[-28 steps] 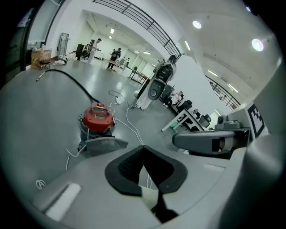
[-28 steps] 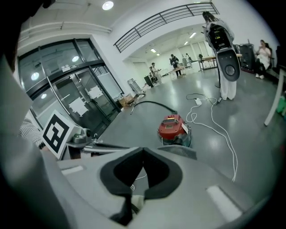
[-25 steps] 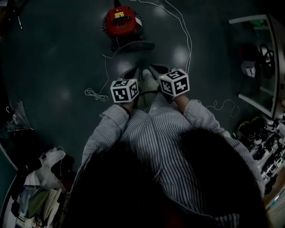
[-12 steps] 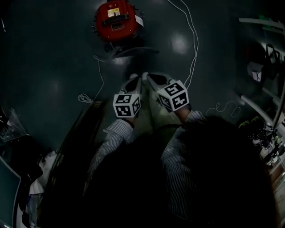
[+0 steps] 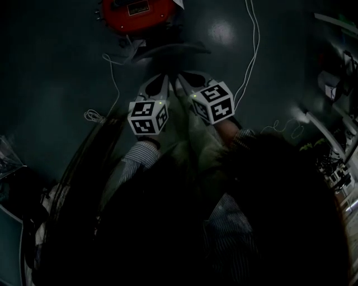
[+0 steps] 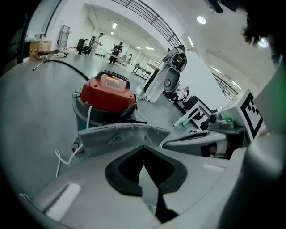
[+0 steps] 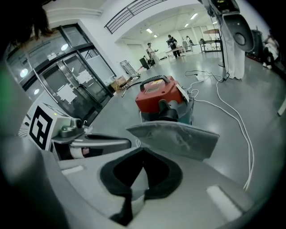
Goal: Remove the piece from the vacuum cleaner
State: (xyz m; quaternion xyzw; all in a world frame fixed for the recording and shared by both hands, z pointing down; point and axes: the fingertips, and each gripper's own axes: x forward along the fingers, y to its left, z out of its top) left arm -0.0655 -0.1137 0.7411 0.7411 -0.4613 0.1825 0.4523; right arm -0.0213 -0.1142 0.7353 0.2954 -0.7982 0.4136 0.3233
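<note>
A red-topped vacuum cleaner (image 5: pixel 137 11) stands on the dark floor at the top of the head view. It faces both gripper views (image 6: pixel 107 96) (image 7: pixel 161 96), and its black front port (image 7: pixel 167 109) points toward me. My left gripper (image 5: pixel 158 85) (image 6: pixel 127 134) and right gripper (image 5: pixel 187 81) (image 7: pixel 172 136) are held side by side just short of it. Both point at the vacuum, with jaws closed together and nothing between them. Neither touches the vacuum. A dark flat part (image 5: pixel 168 53) lies on the floor in front of the vacuum.
A white cord (image 5: pixel 251 50) (image 7: pixel 237 116) runs across the floor on the right, and a thinner one (image 5: pixel 109 78) on the left. Shelving (image 5: pixel 335 67) lines the right side. Glass doors (image 7: pixel 76 89), covered equipment (image 7: pixel 234 40) and distant people fill the hall beyond.
The vacuum has slid up toward the top edge of the head view as I lean and move closer. Both grippers stay side by side and shut.
</note>
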